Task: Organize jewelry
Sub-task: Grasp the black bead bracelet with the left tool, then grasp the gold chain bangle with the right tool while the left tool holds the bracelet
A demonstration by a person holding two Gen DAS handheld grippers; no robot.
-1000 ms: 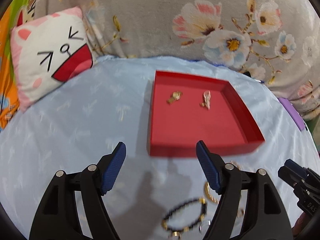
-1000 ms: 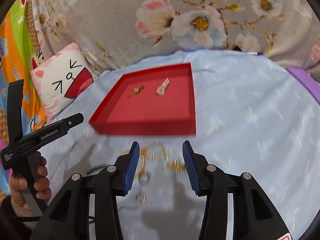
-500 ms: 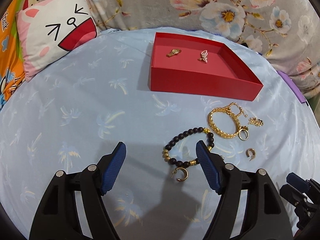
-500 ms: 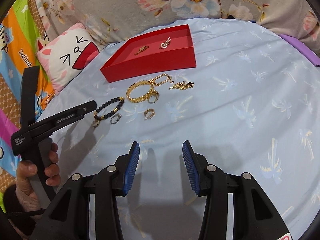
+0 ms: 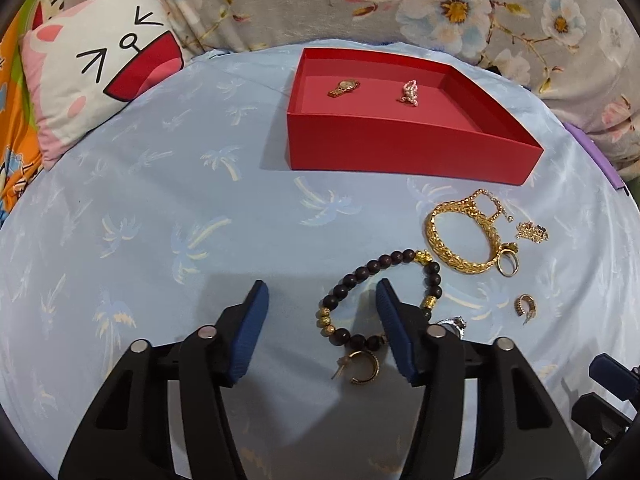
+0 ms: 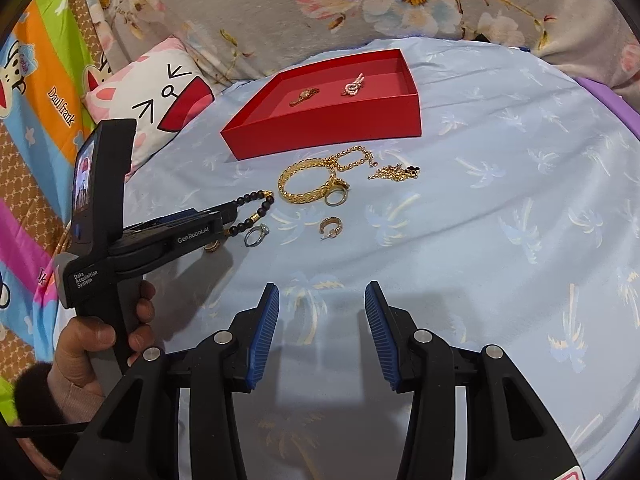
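Note:
My left gripper (image 5: 322,296) hangs low over a dark bead bracelet (image 5: 352,280). Its jaws are closing, with the bracelet's left arc between them and no pad touching it. The right finger stands inside the loop. A gold hoop earring (image 5: 362,366) lies just below. To the right lie a gold bangle (image 5: 460,248), a ring (image 5: 507,264), a chain (image 5: 531,232) and another hoop (image 5: 526,306). A red tray (image 5: 400,144) behind holds a gold watch (image 5: 343,87) and a pearl piece (image 5: 410,93). My right gripper (image 6: 322,292) stands open over bare cloth, nothing between its fingers.
A cat-face cushion (image 5: 96,76) lies at the back left and a floral blanket (image 5: 440,8) runs along the back. The pale blue cloth (image 6: 500,200) stretches right of the jewelry. A person's hand (image 6: 92,336) grips the left gripper's handle. A silver ring (image 6: 256,234) lies beside the bracelet.
My left gripper has pulled back from the tray and sunk onto the bracelet, and its jaws have narrowed. My right gripper has backed away from the jewelry pile, its jaws unchanged.

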